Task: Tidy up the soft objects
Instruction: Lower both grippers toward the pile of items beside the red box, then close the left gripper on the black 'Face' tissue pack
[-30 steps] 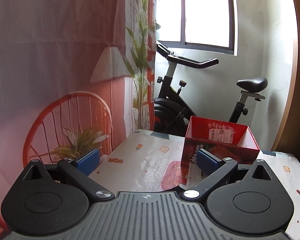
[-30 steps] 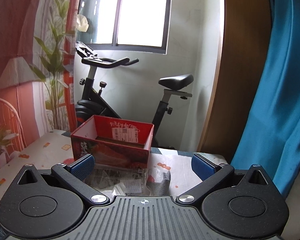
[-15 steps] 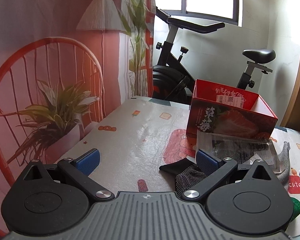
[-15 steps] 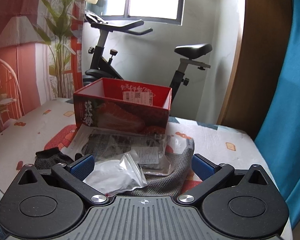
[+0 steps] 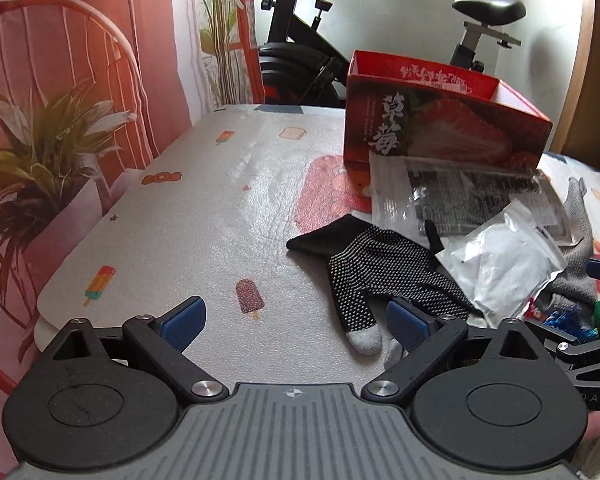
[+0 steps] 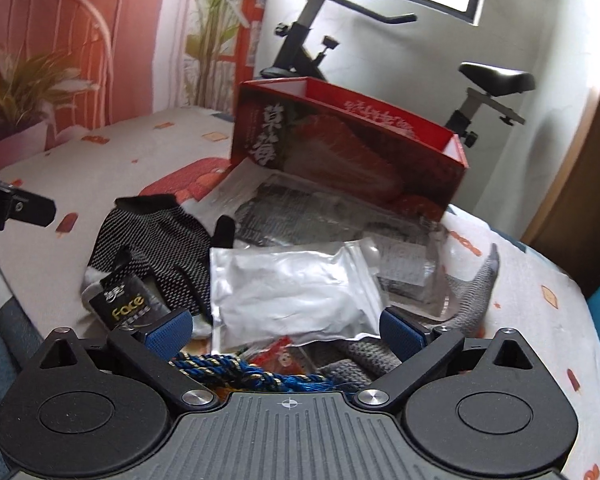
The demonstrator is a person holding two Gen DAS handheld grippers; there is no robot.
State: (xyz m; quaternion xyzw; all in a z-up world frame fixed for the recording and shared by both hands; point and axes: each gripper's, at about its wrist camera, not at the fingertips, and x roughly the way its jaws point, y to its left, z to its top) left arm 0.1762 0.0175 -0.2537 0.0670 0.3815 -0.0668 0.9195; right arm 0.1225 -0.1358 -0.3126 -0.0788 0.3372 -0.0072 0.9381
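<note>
Beyond both grippers stands the open red box point(image 5: 440, 128). Between it and the right gripper point(image 6: 286, 330), jaws wide, just narrowing, empty, lies the white pouch point(image 6: 296, 292). The left gripper point(image 5: 296, 324), equally wide and empty, nears the dotted glove point(image 5: 380, 268). Approach step; next, closing on one soft item.

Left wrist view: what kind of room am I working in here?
Probably a room in a home: a black exercise bike by the wall, a printed plant-and-chair curtain, and a table under a cartoon-print cloth.
</note>
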